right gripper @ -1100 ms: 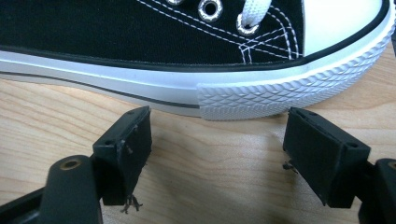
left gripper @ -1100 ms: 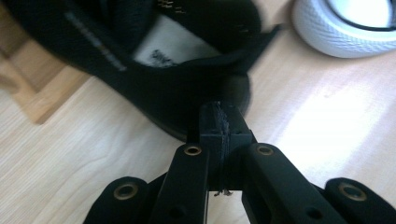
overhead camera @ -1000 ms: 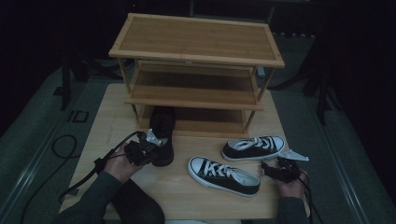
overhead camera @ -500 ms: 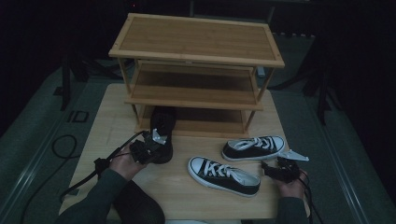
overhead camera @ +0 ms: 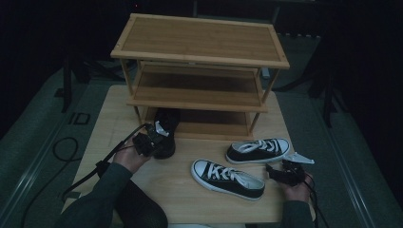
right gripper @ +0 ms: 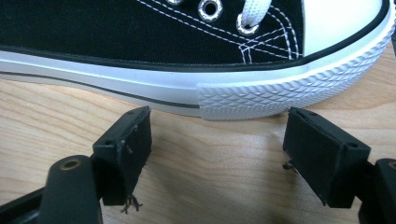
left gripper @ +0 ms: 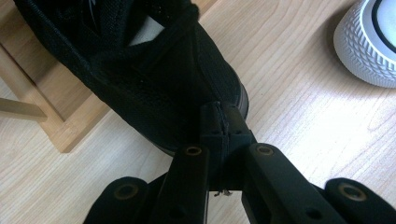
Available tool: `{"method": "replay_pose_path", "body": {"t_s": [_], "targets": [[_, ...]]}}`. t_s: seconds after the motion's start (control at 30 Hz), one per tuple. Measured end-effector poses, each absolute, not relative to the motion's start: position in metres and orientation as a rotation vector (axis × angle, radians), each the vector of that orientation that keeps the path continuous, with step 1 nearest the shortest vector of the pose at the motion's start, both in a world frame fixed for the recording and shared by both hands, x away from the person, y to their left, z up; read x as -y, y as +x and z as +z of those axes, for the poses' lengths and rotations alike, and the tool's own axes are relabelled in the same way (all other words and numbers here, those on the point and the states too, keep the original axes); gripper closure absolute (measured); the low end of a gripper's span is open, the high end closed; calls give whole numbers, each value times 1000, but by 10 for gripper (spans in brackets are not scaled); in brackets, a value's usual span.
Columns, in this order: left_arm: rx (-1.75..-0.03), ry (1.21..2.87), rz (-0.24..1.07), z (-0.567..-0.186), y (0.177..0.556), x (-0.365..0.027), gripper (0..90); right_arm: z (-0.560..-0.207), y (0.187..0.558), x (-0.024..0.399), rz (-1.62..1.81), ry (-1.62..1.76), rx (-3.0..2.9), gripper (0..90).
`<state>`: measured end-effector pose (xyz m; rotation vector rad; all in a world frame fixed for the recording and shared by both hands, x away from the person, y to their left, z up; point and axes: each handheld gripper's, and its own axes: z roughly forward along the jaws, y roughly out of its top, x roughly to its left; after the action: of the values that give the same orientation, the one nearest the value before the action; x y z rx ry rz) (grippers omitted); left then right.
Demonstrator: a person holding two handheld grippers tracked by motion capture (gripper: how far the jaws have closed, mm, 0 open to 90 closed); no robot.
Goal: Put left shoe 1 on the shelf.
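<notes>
Since a second ago the black shoe (overhead camera: 165,130) slides toward the rack's (overhead camera: 199,61) bottom shelf, toe underneath | high view: left gripper (overhead camera: 153,137) clamps its heel to push | left gripper view: jaws pinched on heel fabric | right gripper view: right gripper (right gripper: 217,149) spread wide, empty, before white-soled sneaker (right gripper: 187,56), ready for it.

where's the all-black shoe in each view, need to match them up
High view: the all-black shoe sits left of centre, toe under the rack's bottom shelf, the left gripper shut on its heel.
Left gripper view: it fills the upper left, its heel pinched at the jaw tips in the middle.
Right gripper view: not in it; the shoe there is a black and white sneaker.
Shared landmark: the light wooden table.
</notes>
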<state>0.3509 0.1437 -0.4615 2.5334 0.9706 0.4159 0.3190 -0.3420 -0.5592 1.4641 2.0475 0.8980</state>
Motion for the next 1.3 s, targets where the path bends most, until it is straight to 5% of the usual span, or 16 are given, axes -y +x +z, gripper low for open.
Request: {"method": "replay_pose_path", "body": {"t_s": [0.4,0.93,1.3], "targets": [[-949,2529,426,-460,362,-136,897,-559,319,342,898,1464,-2048,233],[-902,2735,309,-491,357,-128,887,-559,319,342,898,1463,-2048,233],[-939,2718,406,-487,365,-133,899,-559,319,342,898,1463,-2048,233]]}}
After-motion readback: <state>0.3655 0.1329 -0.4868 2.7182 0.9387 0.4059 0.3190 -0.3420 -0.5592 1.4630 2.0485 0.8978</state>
